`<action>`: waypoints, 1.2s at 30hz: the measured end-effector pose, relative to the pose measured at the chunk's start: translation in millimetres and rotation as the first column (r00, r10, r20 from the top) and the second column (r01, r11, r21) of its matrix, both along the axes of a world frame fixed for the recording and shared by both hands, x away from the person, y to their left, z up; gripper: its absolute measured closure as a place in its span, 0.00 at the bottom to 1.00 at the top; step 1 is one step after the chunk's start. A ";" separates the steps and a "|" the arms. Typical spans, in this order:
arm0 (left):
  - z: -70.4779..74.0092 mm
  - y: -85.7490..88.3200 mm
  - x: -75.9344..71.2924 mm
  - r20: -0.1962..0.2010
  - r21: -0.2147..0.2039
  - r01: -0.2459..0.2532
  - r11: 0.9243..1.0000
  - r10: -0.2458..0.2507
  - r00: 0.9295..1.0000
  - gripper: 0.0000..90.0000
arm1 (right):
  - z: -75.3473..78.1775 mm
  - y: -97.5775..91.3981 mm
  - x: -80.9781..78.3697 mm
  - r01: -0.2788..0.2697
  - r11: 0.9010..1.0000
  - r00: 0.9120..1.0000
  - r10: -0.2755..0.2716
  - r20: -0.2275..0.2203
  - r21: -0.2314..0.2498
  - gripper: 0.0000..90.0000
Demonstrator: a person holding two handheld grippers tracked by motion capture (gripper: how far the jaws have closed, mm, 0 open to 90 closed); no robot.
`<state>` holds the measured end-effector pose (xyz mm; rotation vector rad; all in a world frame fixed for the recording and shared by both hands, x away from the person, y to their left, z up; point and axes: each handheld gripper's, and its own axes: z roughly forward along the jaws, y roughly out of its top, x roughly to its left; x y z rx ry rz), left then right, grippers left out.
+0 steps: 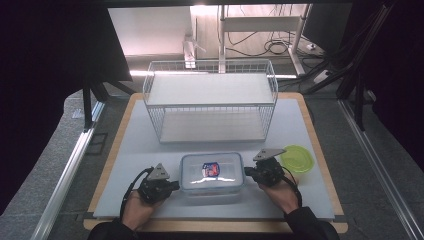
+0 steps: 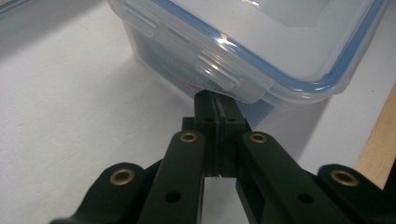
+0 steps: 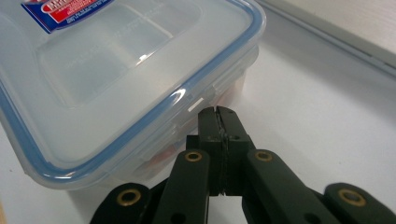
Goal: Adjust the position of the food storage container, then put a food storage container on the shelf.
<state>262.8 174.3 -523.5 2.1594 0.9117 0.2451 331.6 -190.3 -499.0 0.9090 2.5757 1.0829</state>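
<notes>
The box [image 1: 212,172] is sat near the front edge of the mat [image 1: 300,120], long axis running left-right, flanked by both grippers. The left gripper [image 1: 173,185] is pointed at its left end, the right gripper [image 1: 248,171] at its right end, about equally near. Both are seen pinched shut on nothing, tips tucked by the side latches. Clear, glossy plastic, blue-sealed lid, rounded corners.

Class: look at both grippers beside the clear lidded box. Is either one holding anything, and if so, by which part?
Nothing is held. The left gripper and right gripper are both shut on nothing, their tips under the rim at opposite ends of the box.
</notes>
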 end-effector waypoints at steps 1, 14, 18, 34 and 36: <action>0.1 0.7 0.2 0.003 0.004 0.002 1.000 -0.002 1.000 0.96 | -0.7 -1.0 -0.3 -0.002 1.000 1.000 0.002 -0.008 0.003 0.98; 8.1 31.6 -9.1 0.070 -0.008 -0.105 0.994 0.105 0.992 0.66 | 11.4 -16.7 -17.7 -0.005 1.000 0.998 0.005 0.061 0.001 0.69; 8.3 32.8 -10.3 0.080 -0.012 -0.141 0.990 0.141 0.987 0.45 | 11.6 -26.0 -19.4 0.018 1.000 0.999 -0.017 0.035 -0.001 0.53; 7.1 35.0 -11.7 0.085 -0.031 -0.117 0.993 0.119 0.989 0.07 | 20.5 -38.4 -25.3 0.065 0.995 0.994 -0.071 0.077 0.078 0.21; 5.4 36.2 -10.6 0.095 -0.036 -0.120 0.992 0.123 0.988 0.03 | 21.2 -37.4 -25.4 0.066 0.994 0.994 -0.073 0.086 0.084 0.18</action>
